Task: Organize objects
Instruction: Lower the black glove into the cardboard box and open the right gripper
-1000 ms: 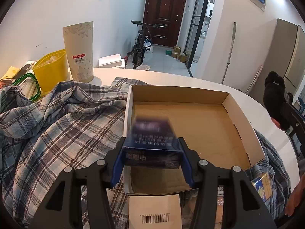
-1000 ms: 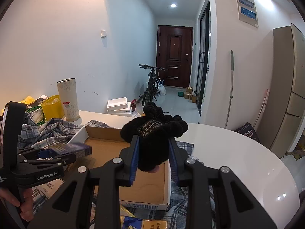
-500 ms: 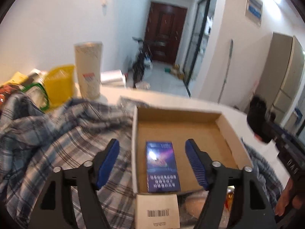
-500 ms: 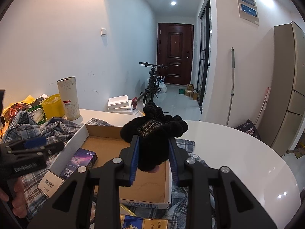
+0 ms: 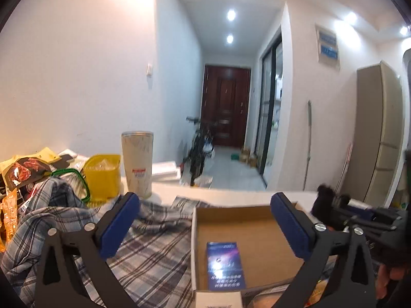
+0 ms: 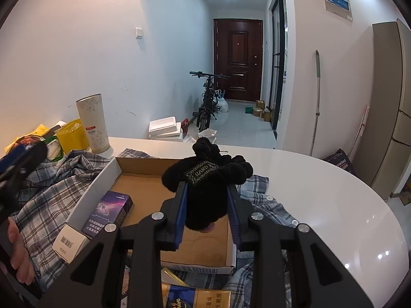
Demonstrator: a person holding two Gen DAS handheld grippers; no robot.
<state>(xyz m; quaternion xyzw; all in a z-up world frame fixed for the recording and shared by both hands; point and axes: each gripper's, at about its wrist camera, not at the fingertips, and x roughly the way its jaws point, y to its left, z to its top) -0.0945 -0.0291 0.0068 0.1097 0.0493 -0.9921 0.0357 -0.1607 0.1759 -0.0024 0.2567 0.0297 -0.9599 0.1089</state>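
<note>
The left gripper [image 5: 205, 220] has just been opening wide, nothing between its jaws; one blue packet [image 5: 225, 265] lies below it in the single cardboard box [image 5: 253, 215] (near wall). The right gripper [image 6: 206, 205] clamps one black glove [image 6: 208, 179] over that box.

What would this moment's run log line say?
left gripper: just opened, empty | blue pack: in cardboard box | right gripper: holding black glove

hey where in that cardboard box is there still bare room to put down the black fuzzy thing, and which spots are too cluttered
The cardboard box floor is bare from the blue pack, which lies along its left wall, across to the right wall. The white table right of the box is bare too. Crowded: the plaid shirt on the left, with the yellow tub and tall cup behind it.
</note>
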